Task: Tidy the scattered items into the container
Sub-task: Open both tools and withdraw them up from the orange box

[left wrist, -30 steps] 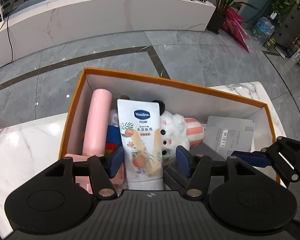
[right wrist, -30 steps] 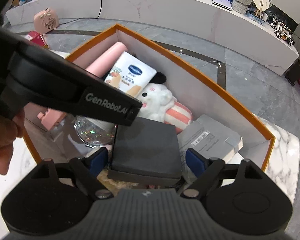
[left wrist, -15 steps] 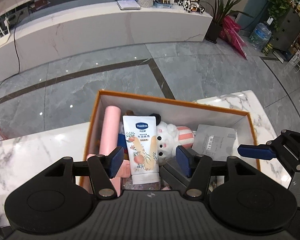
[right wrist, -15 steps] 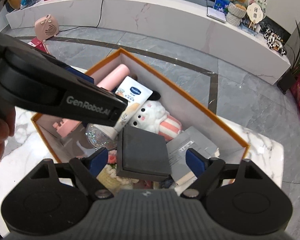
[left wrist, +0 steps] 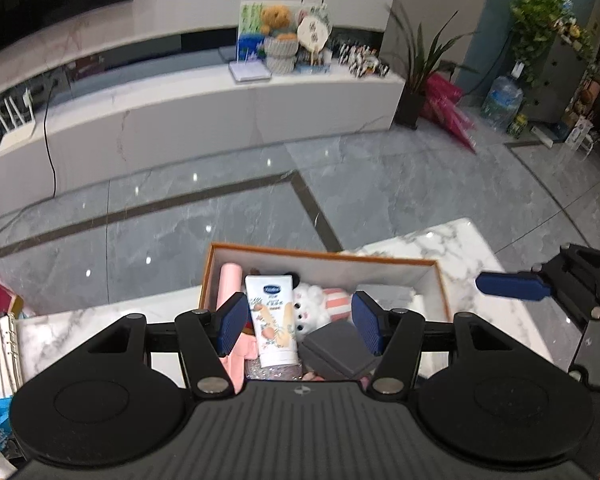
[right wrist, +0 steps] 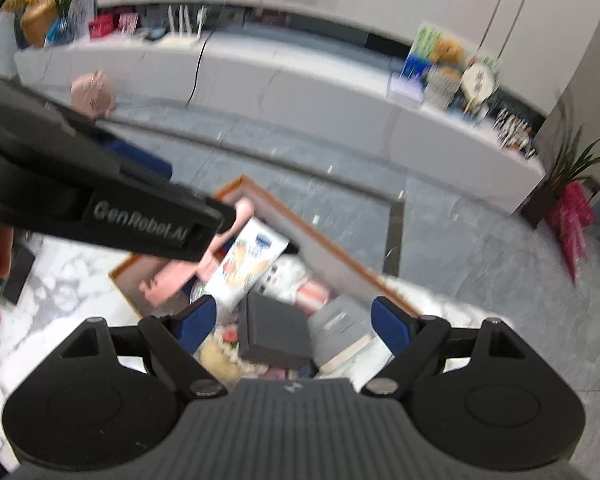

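Both claws have risen well clear of the orange-rimmed cardboard box [left wrist: 440,276] on the white marble table [left wrist: 460,248]; left claw [left wrist: 300,324] has just widened, empty; right claw [right wrist: 296,322] gapes wide, empty; white lotion tube [left wrist: 274,320] lies inside the box.

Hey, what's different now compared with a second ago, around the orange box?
Both tongs, left and right, have pulled up and away from the orange box, which looks smaller now. The left jaws have just opened a little further; nothing is gripped. The lotion tube, plush toy and dark case stayed inside.
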The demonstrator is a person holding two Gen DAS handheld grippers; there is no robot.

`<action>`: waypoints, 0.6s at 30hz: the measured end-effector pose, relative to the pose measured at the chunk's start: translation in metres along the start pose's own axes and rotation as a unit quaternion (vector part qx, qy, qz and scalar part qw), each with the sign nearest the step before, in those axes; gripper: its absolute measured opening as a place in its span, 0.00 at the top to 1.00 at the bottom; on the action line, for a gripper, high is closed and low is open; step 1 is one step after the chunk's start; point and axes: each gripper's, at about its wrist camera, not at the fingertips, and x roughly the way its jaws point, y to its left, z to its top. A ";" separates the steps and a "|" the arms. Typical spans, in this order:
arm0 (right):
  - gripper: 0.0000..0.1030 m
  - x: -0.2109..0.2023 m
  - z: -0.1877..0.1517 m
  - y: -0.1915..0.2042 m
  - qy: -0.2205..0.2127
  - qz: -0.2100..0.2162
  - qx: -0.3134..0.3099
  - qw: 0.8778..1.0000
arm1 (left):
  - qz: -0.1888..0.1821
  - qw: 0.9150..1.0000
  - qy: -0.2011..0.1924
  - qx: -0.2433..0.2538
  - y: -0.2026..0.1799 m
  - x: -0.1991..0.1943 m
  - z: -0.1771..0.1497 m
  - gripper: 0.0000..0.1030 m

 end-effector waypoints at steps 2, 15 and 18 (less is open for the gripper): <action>0.16 -0.018 -0.003 0.000 -0.026 -0.003 0.008 1.000 | -0.001 1.000 -0.016 0.005 -0.006 -0.015 -0.002 0.27; 0.01 -0.081 -0.037 0.009 -0.147 -0.027 0.003 0.989 | -0.008 0.984 -0.177 -0.029 -0.015 -0.074 -0.055 0.06; 0.01 -0.078 -0.046 0.013 -0.157 -0.034 0.010 0.987 | -0.003 0.982 -0.180 -0.049 -0.011 -0.066 -0.069 0.00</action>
